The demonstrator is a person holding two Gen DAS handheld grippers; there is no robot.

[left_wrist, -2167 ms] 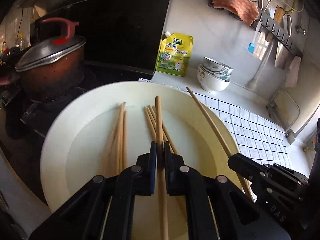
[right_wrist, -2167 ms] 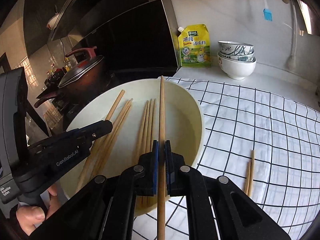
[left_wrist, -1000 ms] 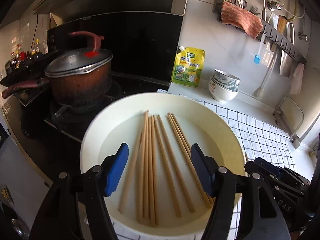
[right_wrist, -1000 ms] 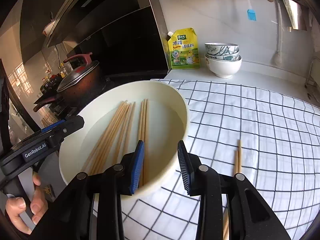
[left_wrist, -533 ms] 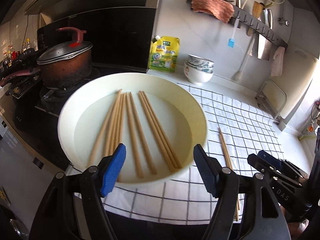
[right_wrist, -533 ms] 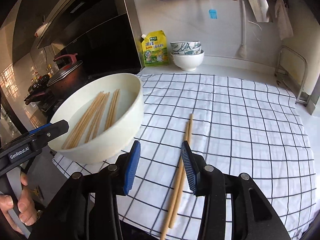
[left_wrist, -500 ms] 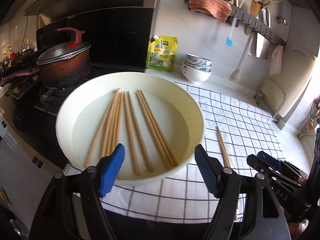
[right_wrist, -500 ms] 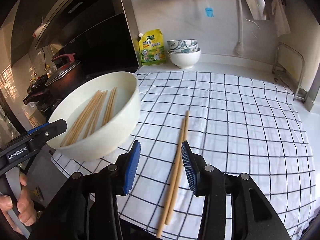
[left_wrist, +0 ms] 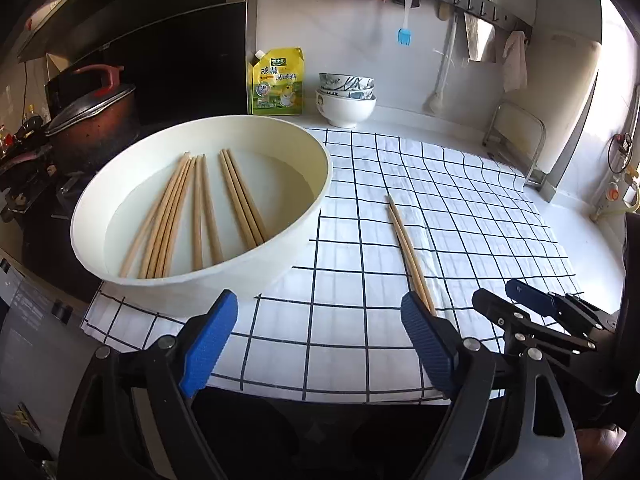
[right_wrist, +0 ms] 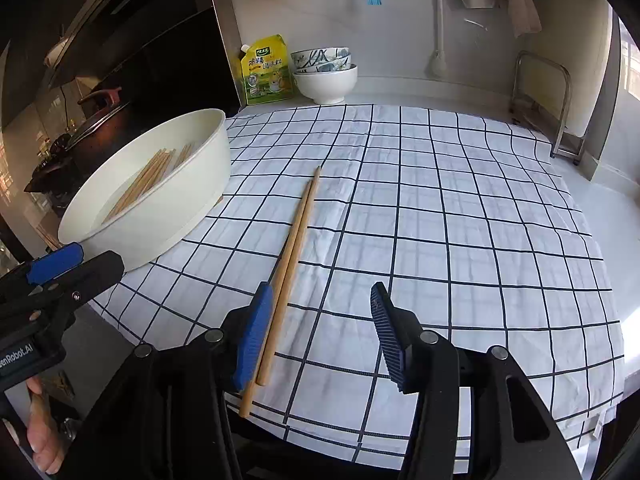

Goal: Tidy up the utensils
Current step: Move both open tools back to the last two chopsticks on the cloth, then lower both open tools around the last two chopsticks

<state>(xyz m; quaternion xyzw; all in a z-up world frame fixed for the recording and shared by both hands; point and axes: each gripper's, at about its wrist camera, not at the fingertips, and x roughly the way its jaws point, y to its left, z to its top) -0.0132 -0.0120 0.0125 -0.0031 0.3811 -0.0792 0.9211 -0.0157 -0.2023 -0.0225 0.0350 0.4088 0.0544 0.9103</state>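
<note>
Between the blue pads of the right gripper (right_wrist: 316, 332) nothing is clamped: the jaws are opening and stand at a moderate gap. Just inside its left-hand pad, as seen from the right wrist, lie the thick ends of a pair of chopsticks (right_wrist: 294, 248), flat on the checked cloth (right_wrist: 460, 208) and not pressed by either pad. The pair's long axis runs away from the fingers, up the frame and slightly rightward, the tips ending near the middle of the cloth, so the axis lies roughly along the pointing line of the gripper, off-centre toward that pad.

The left gripper (left_wrist: 318, 346) is seen with its jaws wide and opening further, empty. In its own view the same pair is partly hidden behind its right-hand pad at the near end (whether it touches that pad cannot be told).

Further out, a round white basin (left_wrist: 304, 216) sits on the cloth's left edge, with roughly nine more chopsticks (left_wrist: 196, 212) laid lengthwise in it, well apart from the loose pair.

The right gripper is judged the nearer to the pair; a small shift toward its left-hand pad would probably be needed to centre the sticks before closing.
</note>
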